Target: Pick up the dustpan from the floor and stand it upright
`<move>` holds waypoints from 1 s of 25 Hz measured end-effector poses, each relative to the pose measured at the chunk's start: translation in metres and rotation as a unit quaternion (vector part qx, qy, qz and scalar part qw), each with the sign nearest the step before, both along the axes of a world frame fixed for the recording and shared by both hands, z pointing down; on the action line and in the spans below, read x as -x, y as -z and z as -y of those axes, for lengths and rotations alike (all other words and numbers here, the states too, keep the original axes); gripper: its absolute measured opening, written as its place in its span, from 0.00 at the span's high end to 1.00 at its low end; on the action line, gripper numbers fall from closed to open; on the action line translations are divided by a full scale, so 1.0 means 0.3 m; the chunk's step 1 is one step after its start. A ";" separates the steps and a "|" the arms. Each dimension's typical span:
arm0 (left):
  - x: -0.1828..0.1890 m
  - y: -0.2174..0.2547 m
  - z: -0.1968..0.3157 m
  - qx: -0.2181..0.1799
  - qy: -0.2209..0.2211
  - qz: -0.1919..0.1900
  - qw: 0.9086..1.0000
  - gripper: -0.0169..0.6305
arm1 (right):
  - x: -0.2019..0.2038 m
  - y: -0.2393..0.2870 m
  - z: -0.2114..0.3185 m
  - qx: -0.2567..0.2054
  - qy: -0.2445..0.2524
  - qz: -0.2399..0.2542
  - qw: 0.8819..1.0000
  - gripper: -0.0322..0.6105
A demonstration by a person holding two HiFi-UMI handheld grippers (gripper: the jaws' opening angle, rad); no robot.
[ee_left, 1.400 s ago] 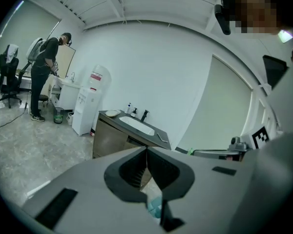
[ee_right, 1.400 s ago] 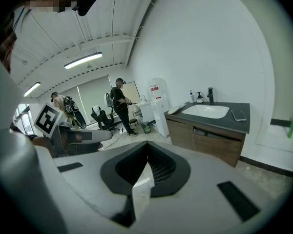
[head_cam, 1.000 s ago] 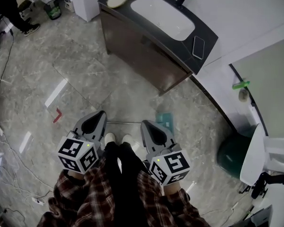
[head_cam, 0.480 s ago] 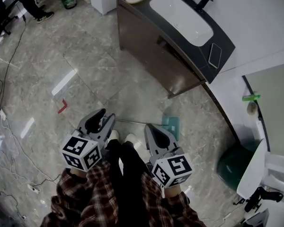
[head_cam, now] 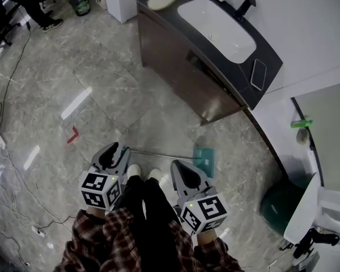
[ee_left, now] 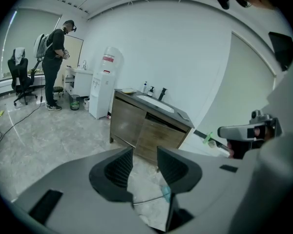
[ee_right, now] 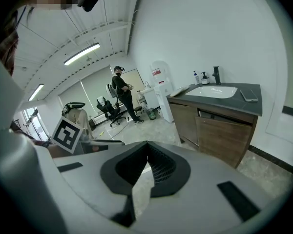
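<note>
Head view: the dustpan (head_cam: 204, 157) is seen lying flat on the floor (head_cam: 102, 95), its thin handle stretched to the left, just ahead of both grippers and in front of the cabinet (head_cam: 181, 67). The left gripper (head_cam: 118, 152) is held near the handle's end, the right gripper (head_cam: 180, 168) near the pan.

Left gripper view: the jaws are apart and opening, with nothing pressed between them. The dustpan is glimpsed on the floor beyond the gap.

Right gripper view: the jaws are seen closed together, empty.
</note>
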State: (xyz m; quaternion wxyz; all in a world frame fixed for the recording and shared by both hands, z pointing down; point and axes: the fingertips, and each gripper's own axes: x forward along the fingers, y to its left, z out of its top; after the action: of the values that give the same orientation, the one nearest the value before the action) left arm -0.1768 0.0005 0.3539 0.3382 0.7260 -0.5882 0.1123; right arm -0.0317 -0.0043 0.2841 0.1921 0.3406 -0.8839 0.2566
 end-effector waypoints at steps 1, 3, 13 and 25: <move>0.005 -0.028 -0.001 0.006 0.000 0.005 1.000 0.76 | 0.002 -0.010 0.002 0.000 0.001 0.000 1.000 0.93; 0.019 -0.093 -0.005 0.018 0.000 0.015 1.000 0.76 | 0.010 -0.038 0.003 0.002 0.001 0.000 1.000 0.93; 0.081 -0.628 -0.074 0.088 0.007 0.044 0.995 0.76 | 0.061 -0.373 -0.042 0.016 0.047 -0.014 0.999 0.93; 0.125 -1.437 -0.135 0.160 -0.013 0.041 0.986 0.76 | 0.085 -0.951 -0.033 0.036 0.020 0.013 0.999 0.93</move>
State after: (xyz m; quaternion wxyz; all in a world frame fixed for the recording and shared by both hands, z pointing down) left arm -0.2142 0.0410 0.7849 0.4239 0.6647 -0.5667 0.2394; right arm -0.0571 0.0057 0.5692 0.1980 0.3125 -0.8829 0.2891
